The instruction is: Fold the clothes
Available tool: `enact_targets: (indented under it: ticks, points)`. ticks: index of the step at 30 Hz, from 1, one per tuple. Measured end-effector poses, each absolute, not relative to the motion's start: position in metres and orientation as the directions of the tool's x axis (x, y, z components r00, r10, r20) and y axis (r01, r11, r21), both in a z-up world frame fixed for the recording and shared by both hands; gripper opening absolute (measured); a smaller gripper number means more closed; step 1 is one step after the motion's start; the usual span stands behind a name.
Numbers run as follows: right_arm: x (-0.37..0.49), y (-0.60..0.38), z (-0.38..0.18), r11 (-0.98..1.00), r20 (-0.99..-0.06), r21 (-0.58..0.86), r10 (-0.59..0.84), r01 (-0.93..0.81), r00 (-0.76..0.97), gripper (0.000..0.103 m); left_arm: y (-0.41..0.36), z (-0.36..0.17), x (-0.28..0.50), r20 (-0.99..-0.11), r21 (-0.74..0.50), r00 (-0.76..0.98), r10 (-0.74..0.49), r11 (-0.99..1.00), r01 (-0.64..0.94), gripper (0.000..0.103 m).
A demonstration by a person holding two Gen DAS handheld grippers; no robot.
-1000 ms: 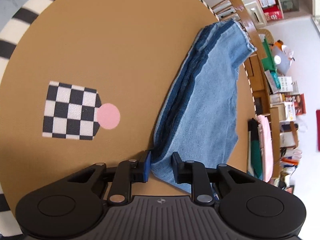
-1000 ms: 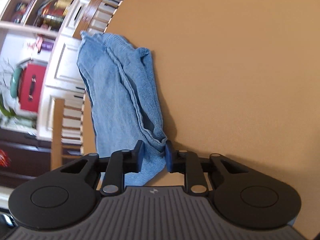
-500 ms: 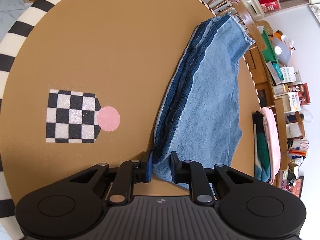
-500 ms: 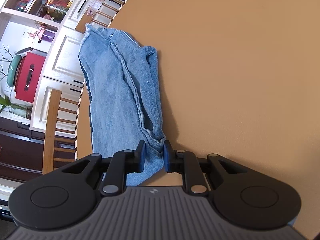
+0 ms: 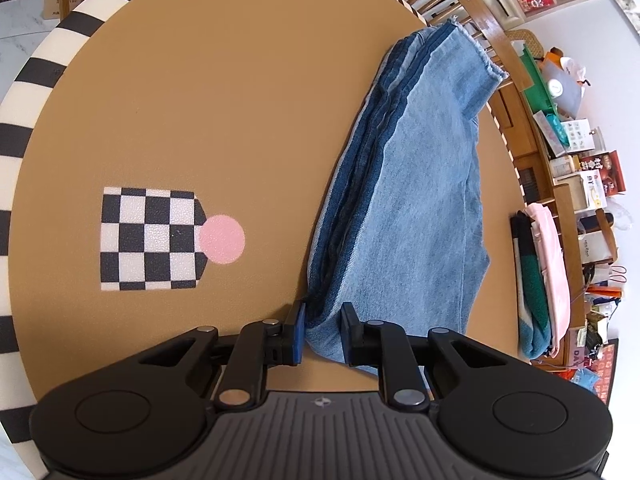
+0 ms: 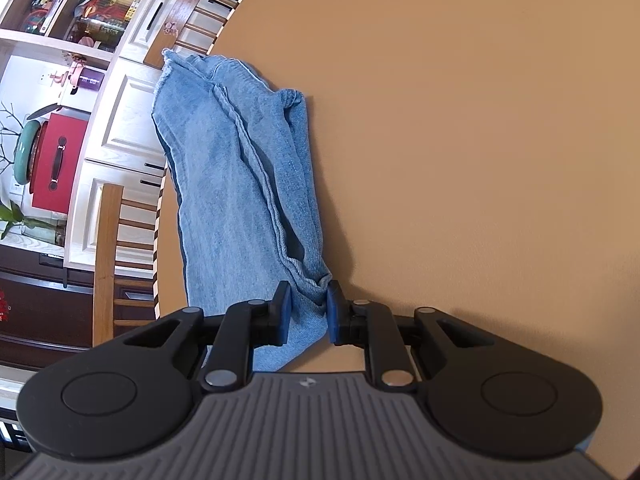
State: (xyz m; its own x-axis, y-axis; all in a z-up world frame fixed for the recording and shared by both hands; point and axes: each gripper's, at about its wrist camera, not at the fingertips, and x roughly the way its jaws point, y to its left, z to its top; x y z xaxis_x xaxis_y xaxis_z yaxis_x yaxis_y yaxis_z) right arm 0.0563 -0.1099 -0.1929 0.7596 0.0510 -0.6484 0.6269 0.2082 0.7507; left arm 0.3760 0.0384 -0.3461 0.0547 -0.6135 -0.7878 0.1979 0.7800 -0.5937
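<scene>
Wooden chairs behind jeans; checkered marker left.

A black two-finger right gripper fills the bottom of the view, its blue-padded fingers closed on a bunched corner of blue jeans. The denim hangs a little below the pads and stretches away from them toward the far left, lying in a long folded strip with a raised seam ridge running along its length. It lies on a round tan table, along the table's left edge, with its far end at the rim. The rest of the tabletop to the right is bare. Beyond the left edge stand wooden chairs, white cabinets and cluttered shelves.
</scene>
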Motion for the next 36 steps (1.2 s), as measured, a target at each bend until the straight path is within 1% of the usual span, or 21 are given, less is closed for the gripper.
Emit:
enact_targets:
  ticks: [9, 14, 18, 25, 30, 33, 36]
  points:
    - [0.056, -0.105, -0.184, 0.225, -0.658, 0.741, 0.060, 0.632, 0.750, 0.017, 0.045, -0.343, 0.377, -0.795, -0.587, 0.035, -0.605, 0.783, 0.205, 0.019]
    - [0.035, -0.090, -0.167, 0.208, -0.625, 0.773, 0.094, 0.599, 0.775, 0.016, 0.069, -0.322, 0.371, -0.792, -0.600, -0.027, -0.610, 0.769, 0.219, 0.018]
    - [0.008, -0.075, -0.149, 0.132, -0.590, 0.807, 0.154, 0.575, 0.793, 0.015, 0.098, -0.299, 0.359, -0.789, -0.611, -0.093, -0.607, 0.760, 0.221, 0.017]
    - [-0.028, -0.048, -0.111, 0.049, -0.571, 0.815, 0.229, 0.577, 0.788, 0.012, 0.141, -0.270, 0.344, -0.762, -0.637, -0.224, -0.607, 0.765, 0.096, 0.016]
    - [-0.013, -0.059, -0.054, 0.126, -0.526, 0.850, 0.212, 0.511, 0.823, 0.010, 0.139, -0.223, 0.362, -0.717, -0.695, -0.184, -0.673, 0.711, 0.105, 0.014]
    - [0.017, -0.088, -0.021, 0.202, -0.487, 0.868, 0.172, 0.453, 0.856, 0.010, 0.117, -0.193, 0.386, -0.678, -0.735, -0.123, -0.725, 0.665, 0.129, 0.014]
    - [0.055, -0.128, -0.003, 0.235, -0.458, 0.877, 0.140, 0.420, 0.878, 0.009, 0.082, -0.178, 0.423, -0.653, -0.757, -0.068, -0.754, 0.647, 0.092, 0.014]
